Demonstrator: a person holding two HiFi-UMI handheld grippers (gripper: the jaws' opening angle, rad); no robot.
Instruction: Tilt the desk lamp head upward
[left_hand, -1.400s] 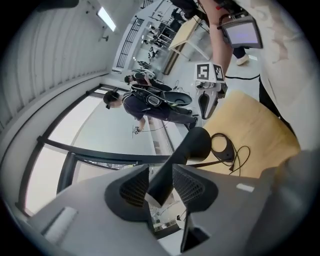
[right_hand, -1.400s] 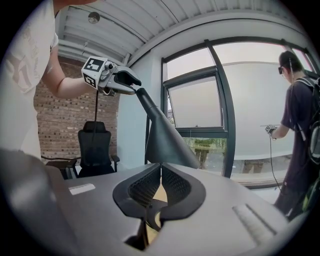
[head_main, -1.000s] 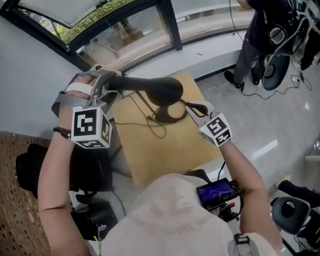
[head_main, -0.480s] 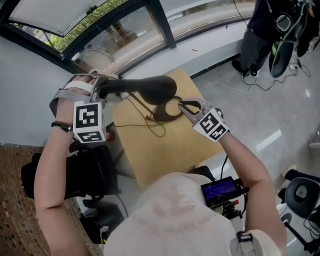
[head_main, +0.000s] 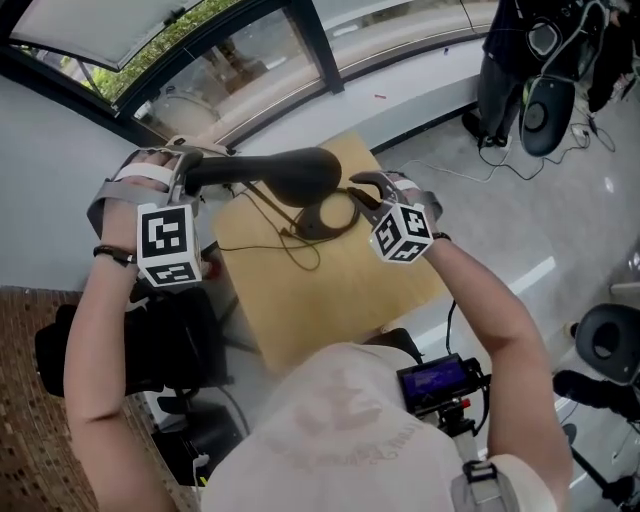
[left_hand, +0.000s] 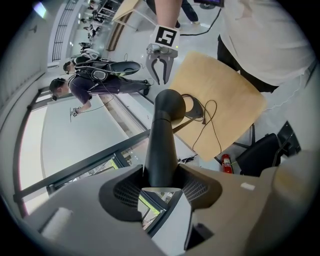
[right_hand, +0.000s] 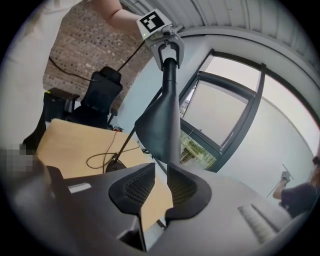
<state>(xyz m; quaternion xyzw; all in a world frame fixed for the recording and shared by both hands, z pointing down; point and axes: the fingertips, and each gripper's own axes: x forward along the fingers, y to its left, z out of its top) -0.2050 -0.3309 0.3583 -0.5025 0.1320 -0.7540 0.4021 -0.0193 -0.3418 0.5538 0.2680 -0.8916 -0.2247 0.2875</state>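
- Left gripper view: your left claw, just clamped on the lamp head, could slip while tilting.
- Your right claw, just opening and empty, may bump it.

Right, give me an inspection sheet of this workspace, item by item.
Surface: small square light-wood table.
Job's things: black desk lamp, its long tapered head above its round base.
Clutter: red fire extinguisher beside the table.
Grippers: left gripper jaws have just been closing and clamp the head's narrow end; right gripper jaws have just been opening at the wide end, nothing between them.
Cables: thin black cable looped on the table.
Surroundings: dark-framed window; person in dark clothes standing nearby.
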